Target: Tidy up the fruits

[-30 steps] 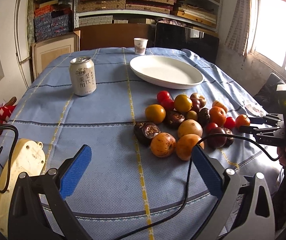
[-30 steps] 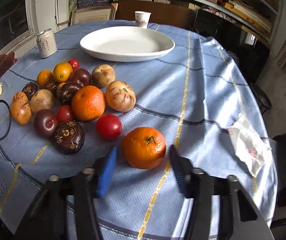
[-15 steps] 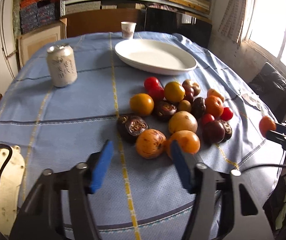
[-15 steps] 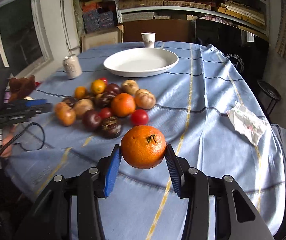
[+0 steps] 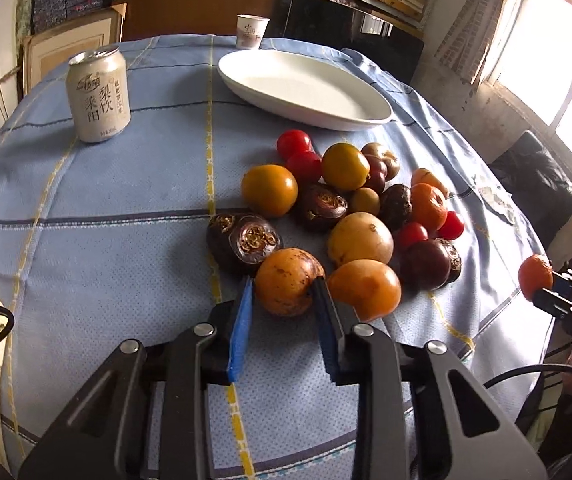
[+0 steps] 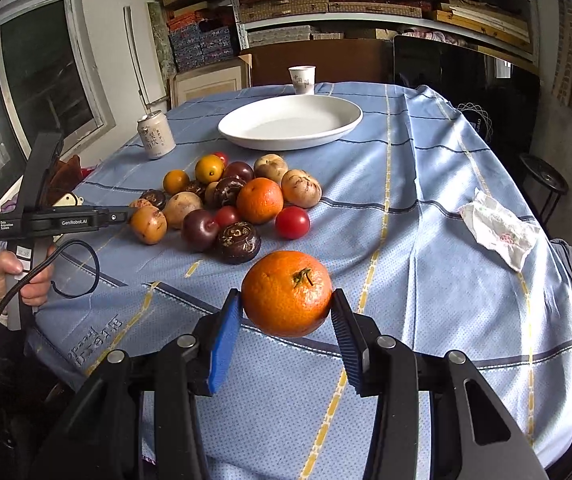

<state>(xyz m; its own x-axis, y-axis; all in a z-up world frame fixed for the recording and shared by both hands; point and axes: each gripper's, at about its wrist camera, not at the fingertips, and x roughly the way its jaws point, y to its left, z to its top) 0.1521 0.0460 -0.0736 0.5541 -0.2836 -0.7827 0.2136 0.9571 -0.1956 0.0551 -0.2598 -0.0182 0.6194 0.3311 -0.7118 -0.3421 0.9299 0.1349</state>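
A round orange mandarin with a green stem [image 6: 287, 293] hangs above the desk, pinched between blue-padded fingers [image 6: 222, 340]. A brown-speckled orange fruit [image 5: 288, 281] sits at the near edge of the mixed fruit pile [image 5: 360, 204], beside a dark purple round fruit [image 5: 244, 242].

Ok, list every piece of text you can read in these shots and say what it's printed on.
"梨饮" and "莱阳": large characters on the drink can; its smaller print is too blurred to read.
"GenRobot.AI": on the side of the left tool.
"Data Acquisition System": tiny label at that tool's rear end, barely legible.
Paper cup: red marks, unreadable.
Tablecloth: faint print at the near edge, unreadable.
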